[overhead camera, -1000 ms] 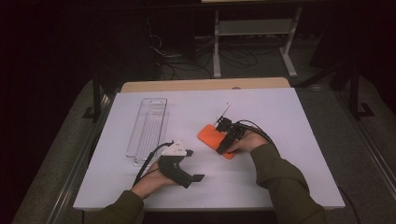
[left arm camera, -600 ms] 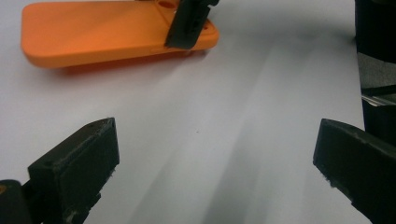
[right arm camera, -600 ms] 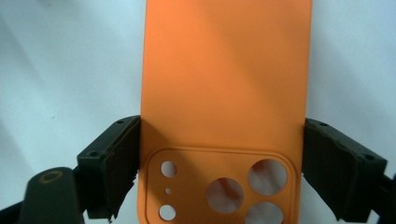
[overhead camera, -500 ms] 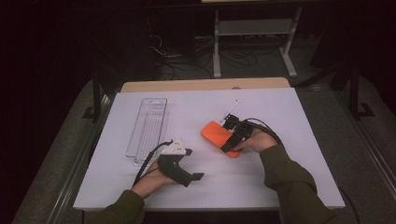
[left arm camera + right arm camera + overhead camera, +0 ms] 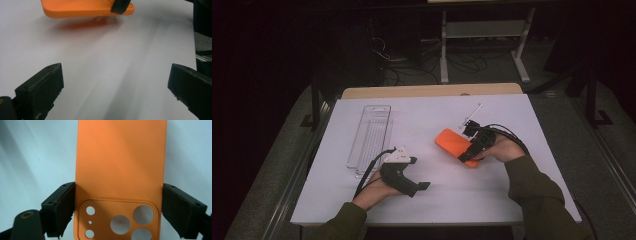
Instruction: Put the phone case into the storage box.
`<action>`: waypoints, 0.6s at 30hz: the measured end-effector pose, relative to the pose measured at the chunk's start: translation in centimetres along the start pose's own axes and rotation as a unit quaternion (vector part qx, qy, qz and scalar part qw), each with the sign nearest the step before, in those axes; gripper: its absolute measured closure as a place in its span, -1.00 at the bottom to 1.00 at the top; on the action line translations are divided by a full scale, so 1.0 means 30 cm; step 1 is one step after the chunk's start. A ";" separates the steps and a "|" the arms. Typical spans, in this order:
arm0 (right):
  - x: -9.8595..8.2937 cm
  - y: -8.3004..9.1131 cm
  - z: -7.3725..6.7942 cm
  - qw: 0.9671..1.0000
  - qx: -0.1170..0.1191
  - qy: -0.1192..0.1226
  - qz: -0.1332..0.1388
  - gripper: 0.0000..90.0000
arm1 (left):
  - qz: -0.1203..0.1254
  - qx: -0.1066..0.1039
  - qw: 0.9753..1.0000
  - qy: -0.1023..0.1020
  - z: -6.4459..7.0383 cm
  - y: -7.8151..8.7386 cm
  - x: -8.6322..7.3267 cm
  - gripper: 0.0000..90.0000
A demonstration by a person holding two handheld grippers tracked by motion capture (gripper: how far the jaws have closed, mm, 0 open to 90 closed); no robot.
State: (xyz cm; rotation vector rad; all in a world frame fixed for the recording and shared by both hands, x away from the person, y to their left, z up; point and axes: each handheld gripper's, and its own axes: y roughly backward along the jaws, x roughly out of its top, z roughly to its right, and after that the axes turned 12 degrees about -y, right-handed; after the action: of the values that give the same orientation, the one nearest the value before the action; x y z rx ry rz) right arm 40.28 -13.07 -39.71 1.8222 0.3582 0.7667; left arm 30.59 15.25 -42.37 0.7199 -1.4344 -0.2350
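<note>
- Shifted since the earlier pictures, the orange phone case has travelled with the right gripper from near the middle of the tabletop toward 3 o'clock, and its free end now points toward 10 o'clock.
- In the right gripper view, the fingers are clamped on the case's two long edges at the camera-cutout end, back face toward the camera.
- Seen from the left gripper view, the case hangs slightly above the white surface, with a reddish shadow beneath it, so it appears lifted rather than resting.
- Fingers of the left gripper stand wide apart with nothing between them; that gripper sits at about 7 o'clock, in the same place as half a second ago.
- At 10 o'clock lies a clear plastic tray, well apart from the case and untouched.
- A small white-tipped stick lies just beyond the right gripper, toward 12 o'clock.
- Judging from this, the case is securely in hand and mid-carry; the grip looks firm, though where it will be set down cannot be told.
</note>
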 end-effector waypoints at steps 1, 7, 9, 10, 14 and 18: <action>-0.008 0.009 0.008 1.000 0.002 -0.001 0.005 -0.66 | 0.001 -0.001 1.000 0.001 0.000 0.000 0.004 -1.00; -0.031 0.034 0.038 1.000 0.009 0.002 0.009 -0.66 | -0.001 -0.012 1.000 0.002 -0.003 -0.001 0.033 -1.00; -0.037 0.043 0.052 1.000 0.008 0.005 0.013 -0.66 | 0.006 -0.015 1.000 0.003 -0.002 -0.002 0.041 -1.00; -0.040 0.049 0.054 1.000 0.005 0.004 0.013 -0.66 | 0.004 -0.019 1.000 -0.002 -0.005 0.005 0.055 -1.00; -0.050 0.065 0.057 1.000 -0.004 0.010 0.017 -0.66 | 0.007 -0.019 1.000 -0.007 -0.012 0.024 0.088 -1.00; -0.057 0.076 0.055 1.000 -0.002 0.019 0.020 -0.66 | 0.004 -0.023 1.000 -0.005 -0.029 0.041 0.115 -1.00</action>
State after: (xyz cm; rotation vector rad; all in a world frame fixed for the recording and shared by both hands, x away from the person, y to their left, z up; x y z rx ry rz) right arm 39.82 -16.11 -38.54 1.8170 0.3463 0.8305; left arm 31.64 14.55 -38.82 0.6762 -1.4377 -0.2648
